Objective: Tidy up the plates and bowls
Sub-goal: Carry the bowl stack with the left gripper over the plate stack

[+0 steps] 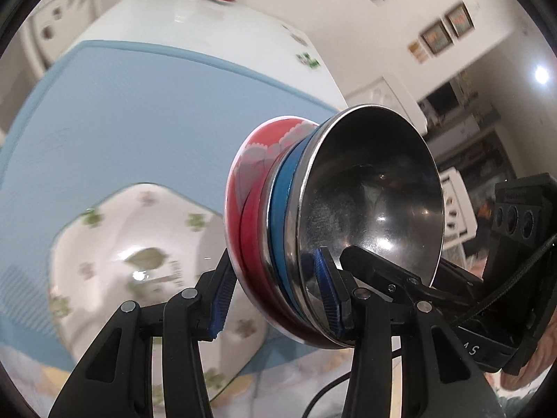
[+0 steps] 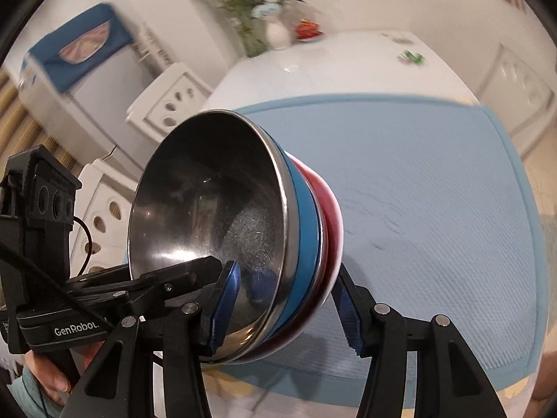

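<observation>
We have the nested stack, steel bowl [image 1: 369, 202] inside a blue one [image 1: 280, 216] inside a red one [image 1: 249, 188], pinched at its rim from opposite sides. The left gripper [image 1: 275, 299] and right gripper [image 2: 289, 310] are each part-open with one pad inside the steel bowl and one on the red wall. The stack is tilted in the air above the blue mat [image 2: 435, 181], beside the floral plate [image 1: 139, 261] at the mat's near edge. We should level both wrists together, keep the squeeze even so the bowls don't slide apart, and lower flat.

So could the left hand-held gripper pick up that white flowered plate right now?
Probably not: the left hand-held gripper is already clamped on the stacked bowls, which the right hand-held gripper shares. The plate lies uncovered below.
</observation>
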`<state>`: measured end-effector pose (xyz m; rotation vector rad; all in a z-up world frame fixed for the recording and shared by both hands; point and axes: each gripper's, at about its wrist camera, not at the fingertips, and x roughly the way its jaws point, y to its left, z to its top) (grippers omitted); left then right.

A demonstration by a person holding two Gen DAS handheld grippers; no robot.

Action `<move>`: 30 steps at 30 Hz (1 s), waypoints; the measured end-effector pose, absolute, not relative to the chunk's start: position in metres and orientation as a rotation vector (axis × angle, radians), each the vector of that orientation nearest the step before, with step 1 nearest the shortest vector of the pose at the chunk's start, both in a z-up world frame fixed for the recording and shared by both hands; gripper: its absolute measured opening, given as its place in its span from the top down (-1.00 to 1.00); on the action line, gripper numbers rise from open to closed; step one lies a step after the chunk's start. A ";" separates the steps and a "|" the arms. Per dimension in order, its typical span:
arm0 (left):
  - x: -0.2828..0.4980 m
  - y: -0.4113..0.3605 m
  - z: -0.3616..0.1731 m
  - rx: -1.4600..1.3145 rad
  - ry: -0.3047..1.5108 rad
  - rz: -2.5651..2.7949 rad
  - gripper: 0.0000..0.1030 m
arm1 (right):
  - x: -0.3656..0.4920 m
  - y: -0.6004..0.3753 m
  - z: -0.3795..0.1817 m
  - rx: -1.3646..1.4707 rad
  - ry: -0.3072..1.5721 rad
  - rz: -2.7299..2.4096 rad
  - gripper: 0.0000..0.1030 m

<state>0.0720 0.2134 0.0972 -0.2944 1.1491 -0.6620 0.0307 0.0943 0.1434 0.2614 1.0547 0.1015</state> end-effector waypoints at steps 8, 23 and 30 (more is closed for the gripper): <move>0.069 0.268 0.092 -0.302 1.121 -0.579 0.21 | 0.043 0.152 0.140 0.216 1.066 0.189 -0.02; 0.069 0.290 0.049 -0.317 1.224 -0.540 0.21 | 0.050 0.176 0.089 0.246 1.218 0.160 -0.02; 0.070 0.314 0.066 -0.384 1.169 -0.550 0.20 | 0.041 0.153 0.092 0.405 1.247 0.161 -0.02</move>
